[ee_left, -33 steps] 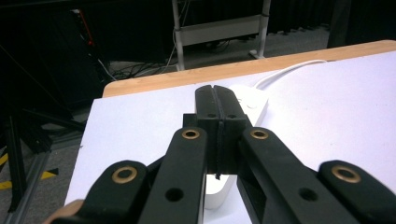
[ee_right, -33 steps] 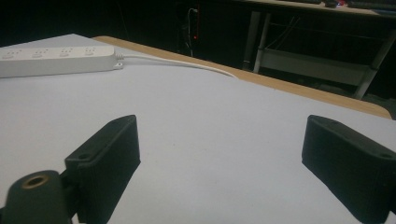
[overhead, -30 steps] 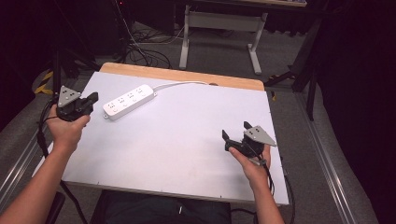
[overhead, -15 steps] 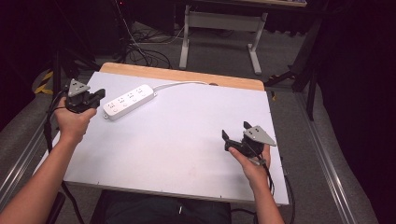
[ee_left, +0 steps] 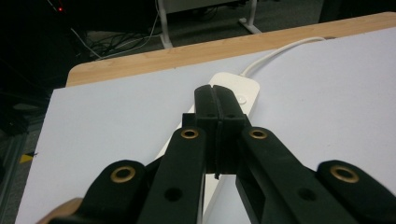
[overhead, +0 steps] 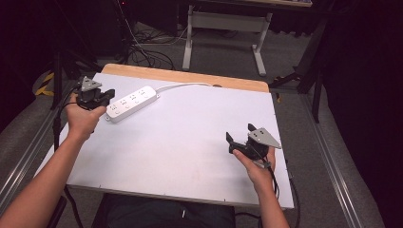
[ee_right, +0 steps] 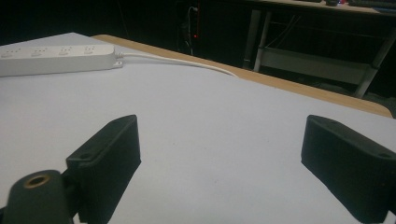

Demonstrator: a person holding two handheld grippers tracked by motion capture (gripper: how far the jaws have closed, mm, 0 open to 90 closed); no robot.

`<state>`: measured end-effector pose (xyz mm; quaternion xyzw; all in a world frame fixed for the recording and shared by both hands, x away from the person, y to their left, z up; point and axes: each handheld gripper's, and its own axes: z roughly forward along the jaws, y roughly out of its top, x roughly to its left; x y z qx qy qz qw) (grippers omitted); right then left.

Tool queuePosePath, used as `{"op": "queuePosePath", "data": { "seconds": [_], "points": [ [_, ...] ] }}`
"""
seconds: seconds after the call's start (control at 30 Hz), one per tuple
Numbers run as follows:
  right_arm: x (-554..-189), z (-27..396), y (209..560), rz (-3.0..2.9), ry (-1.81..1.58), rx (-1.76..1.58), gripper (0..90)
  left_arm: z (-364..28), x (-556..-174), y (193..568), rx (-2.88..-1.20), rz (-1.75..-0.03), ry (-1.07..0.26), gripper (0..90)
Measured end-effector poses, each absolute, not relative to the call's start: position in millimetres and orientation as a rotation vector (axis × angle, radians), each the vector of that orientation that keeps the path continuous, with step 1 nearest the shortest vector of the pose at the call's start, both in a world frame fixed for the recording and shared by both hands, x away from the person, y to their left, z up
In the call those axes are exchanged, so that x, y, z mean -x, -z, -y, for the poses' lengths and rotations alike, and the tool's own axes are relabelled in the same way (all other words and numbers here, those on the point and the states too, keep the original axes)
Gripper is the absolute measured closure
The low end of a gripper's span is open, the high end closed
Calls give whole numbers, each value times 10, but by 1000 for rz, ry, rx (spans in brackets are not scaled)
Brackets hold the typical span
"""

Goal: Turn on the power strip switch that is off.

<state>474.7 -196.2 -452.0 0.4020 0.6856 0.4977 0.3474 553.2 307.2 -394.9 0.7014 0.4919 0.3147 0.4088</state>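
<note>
A person sits at a white table (overhead: 190, 142) holding a gripper in each hand. A white power strip (overhead: 131, 102) lies at the table's far left, angled, with its cord (overhead: 185, 86) running off toward the far wooden edge.

The left gripper (overhead: 108, 94) sits at the strip's near end, seemingly just above it; whether it touches cannot be told. Its jaws are pressed fully together and hold nothing. The right gripper (overhead: 232, 142) hovers over bare table near the right front, well apart from the strip, jaws spread wide and empty.

The step in hand looks like the approach to the strip. With the jaws closed, the next move would call either for pushing the strip or pressing its switch, or for opening the jaws before any grasp.

The left gripper view shows the closed jaws lined up along the strip (ee_left: 233, 93), with its round button (ee_left: 241, 98) just past the tips. The right gripper view shows the strip (ee_right: 56, 58) side-on, with its row of sockets. The high view shows both hands' spacing.
</note>
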Motion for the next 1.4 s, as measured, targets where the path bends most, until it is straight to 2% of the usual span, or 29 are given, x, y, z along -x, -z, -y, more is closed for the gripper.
{"op": "queuePosePath", "data": {
  "seconds": [0.5,0.77,1.4],
  "points": [
    [-4743,1963,4505,-1770,-1306,-1043,126,-3028,-5828,4077,-1873,-1272,-757,900],
    [-4741,1971,4502,-1769,-1304,-1044,127,-2942,-5981,4191,-1959,-1306,-697,900],
    [-4743,1968,4508,-1777,-1299,-1048,132,-2859,-6159,4378,-2055,-1365,-614,900]
  ]
}}
